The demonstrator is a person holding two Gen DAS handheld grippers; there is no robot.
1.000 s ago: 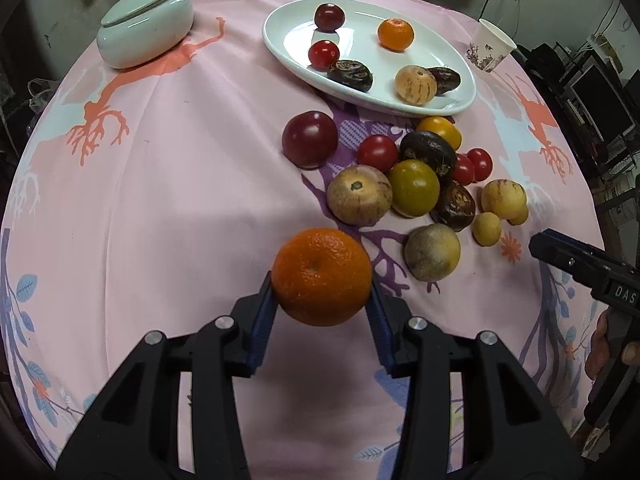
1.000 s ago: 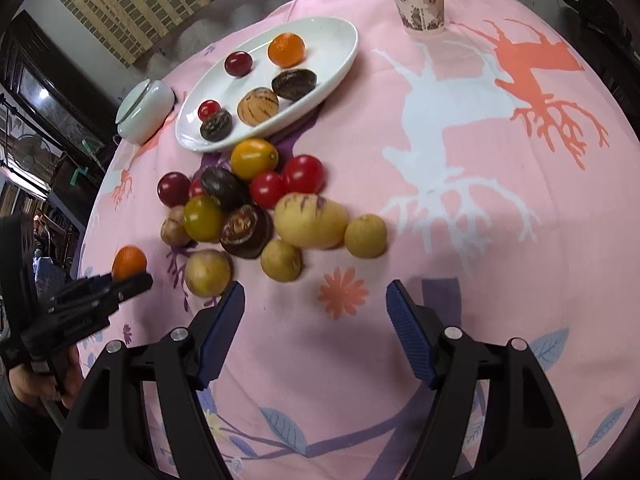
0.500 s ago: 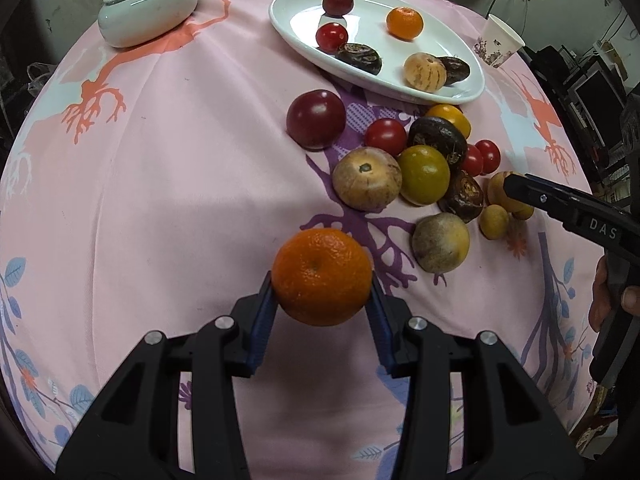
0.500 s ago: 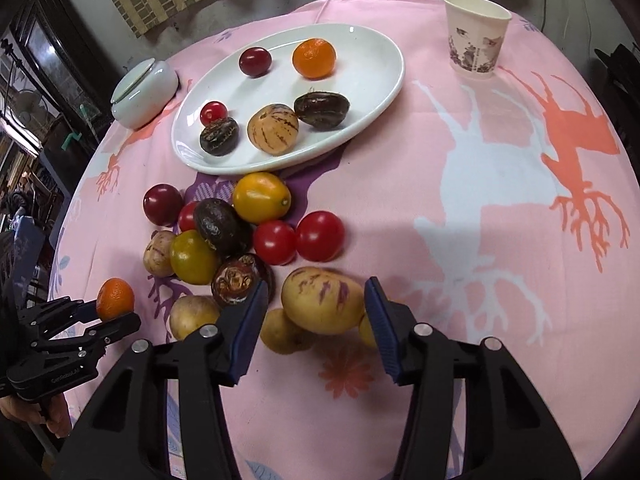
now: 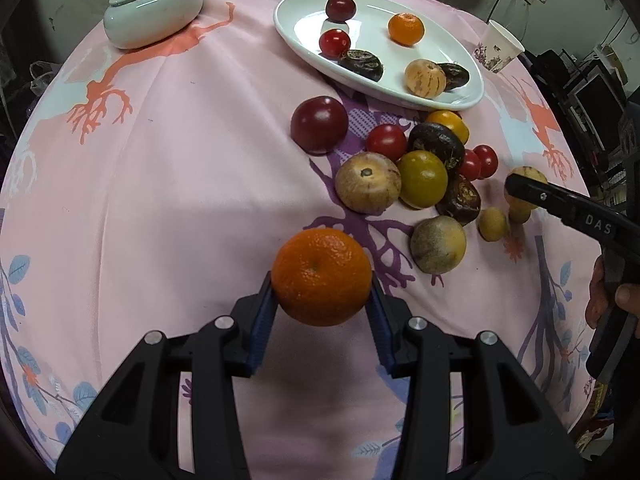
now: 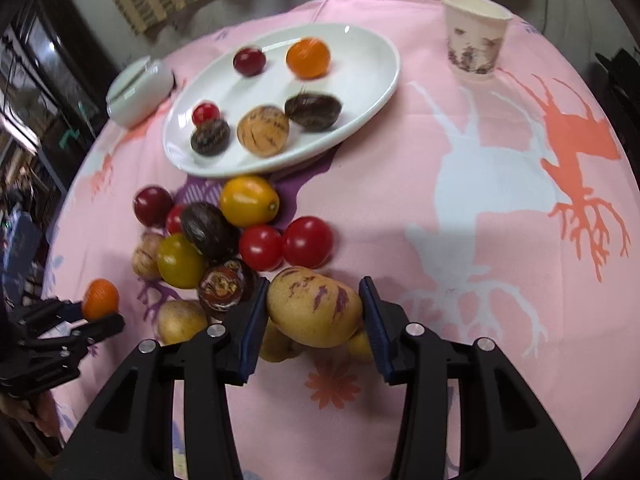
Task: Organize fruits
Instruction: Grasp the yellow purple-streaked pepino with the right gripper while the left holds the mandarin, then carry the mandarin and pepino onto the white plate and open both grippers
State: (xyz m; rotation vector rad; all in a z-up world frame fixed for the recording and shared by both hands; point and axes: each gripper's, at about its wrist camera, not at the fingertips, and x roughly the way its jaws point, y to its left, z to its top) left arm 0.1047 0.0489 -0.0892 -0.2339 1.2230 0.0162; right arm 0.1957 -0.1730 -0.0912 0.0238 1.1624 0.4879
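The left gripper [image 5: 321, 304] grips a mandarin [image 5: 321, 276]. The right gripper [image 6: 314, 312], lettered "DAS", is closing its jaws around a purple-streaked pepino melon [image 6: 314, 312].

Both fisheye views are evenly and moderately lit from overhead, with colours a little muted and warm. The round pink-clothed tabletop [image 5: 168, 184] bulges strongly, its edges curving away into dark vignetted corners. The left wrist view is sharp: the dimpled skin of the round orange mandarin [image 5: 321, 276] reads clearly, and a soft, diffuse shadow lies on the cloth beneath it. The right wrist view is smeared by motion, most plainly on the fruits lying on the white oval ceramic plate [image 6: 372, 80] and on the printed paper cup [image 6: 474, 36]. A small bright glint sits on the plate's far rim, and the red tomatoes carry faint highlights. The room beyond the cloth is dim.
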